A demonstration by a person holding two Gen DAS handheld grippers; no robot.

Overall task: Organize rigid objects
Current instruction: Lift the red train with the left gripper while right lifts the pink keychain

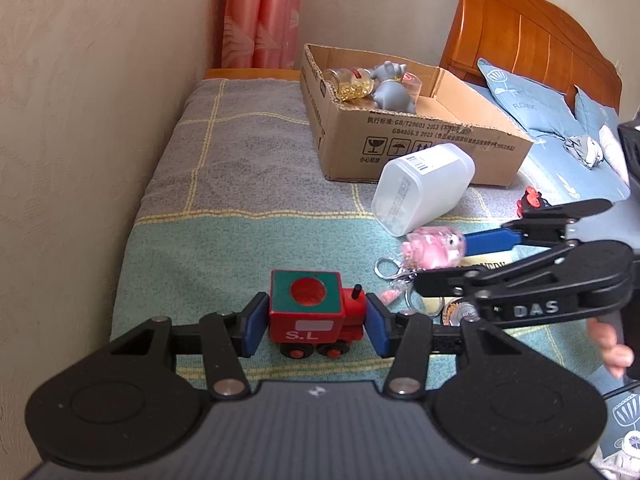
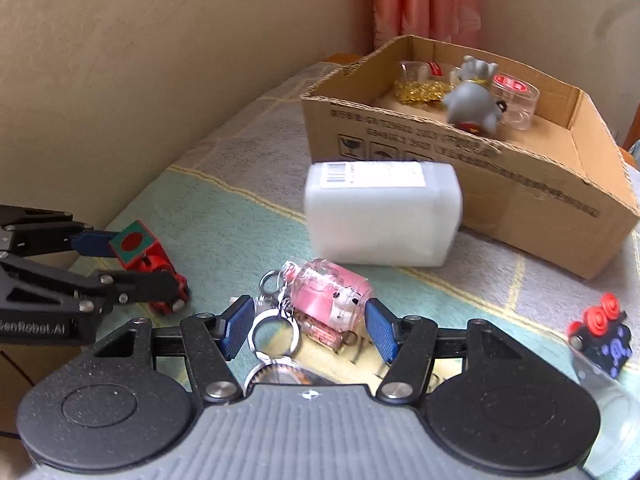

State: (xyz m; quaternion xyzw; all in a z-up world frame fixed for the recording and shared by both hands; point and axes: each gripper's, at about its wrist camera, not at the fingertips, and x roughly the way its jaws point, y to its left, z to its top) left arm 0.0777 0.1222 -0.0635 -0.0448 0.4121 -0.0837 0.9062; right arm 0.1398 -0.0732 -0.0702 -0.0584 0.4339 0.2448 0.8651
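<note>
My left gripper (image 1: 316,322) has its blue pads on both sides of a red and green wooden toy train (image 1: 316,314) that stands on the blanket; the pads touch or nearly touch it. It also shows in the right wrist view (image 2: 146,258). My right gripper (image 2: 306,326) is open around a pink pig keychain bottle (image 2: 330,294) with metal rings (image 2: 276,330). A white plastic container (image 2: 380,214) lies on its side before an open cardboard box (image 2: 520,200). The box holds a grey figurine (image 2: 474,98), a jar of gold bits (image 2: 420,84) and a clear tub (image 2: 516,100).
A black toy with red wheels (image 2: 602,330) on a clear jar (image 2: 612,412) sits at the right. The wall (image 1: 80,120) runs along the left of the blanket (image 1: 224,184). A wooden headboard (image 1: 540,36) and blue pillows (image 1: 532,100) lie behind the box.
</note>
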